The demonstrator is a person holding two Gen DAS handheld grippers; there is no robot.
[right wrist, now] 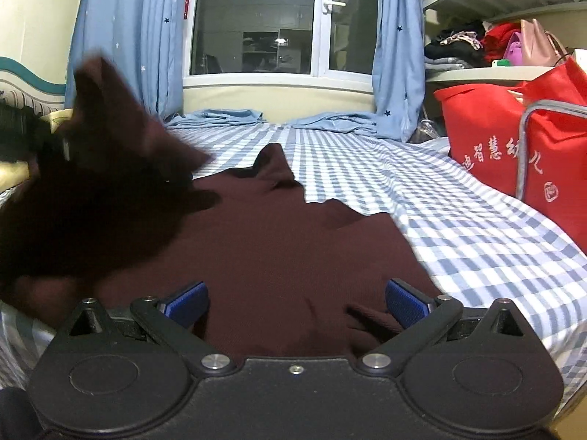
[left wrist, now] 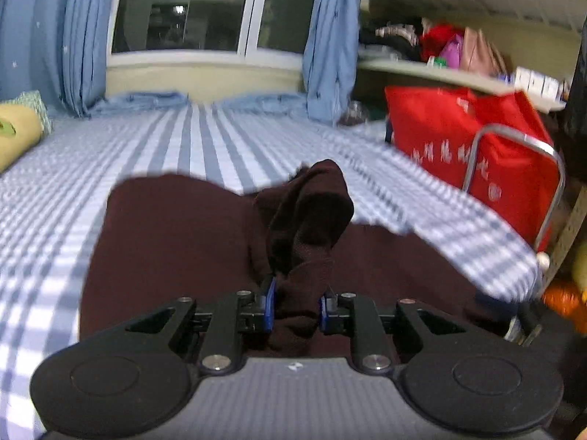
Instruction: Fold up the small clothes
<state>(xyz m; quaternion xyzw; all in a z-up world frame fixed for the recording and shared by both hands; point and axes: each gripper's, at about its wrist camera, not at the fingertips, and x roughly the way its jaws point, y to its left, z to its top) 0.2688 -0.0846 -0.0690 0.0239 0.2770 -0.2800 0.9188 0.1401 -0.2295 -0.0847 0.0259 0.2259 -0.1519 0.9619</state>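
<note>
while clamped on garment [left wrist: 176, 242], left fingers [left wrist: 296, 306] tilted down (right fingers [right wrist: 297, 302] wide apart)

— Any writing you can read?
— Only on the red bag [right wrist: 513, 139] by the bed's right edge: white Chinese characters, "智慧幼儿" among them, with a round white seal mark below.
— And from the left wrist?
— Same bag [left wrist: 458, 139], characters too blurred to read.

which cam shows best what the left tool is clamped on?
Left wrist view. The left tool sits centred there, its blue pads pinching a bunched fold of the dark maroon garment, sharp enough to read. The right wrist view shows that same lifted fold only as a dark blurred mass at left, with the grip itself hidden.
</note>
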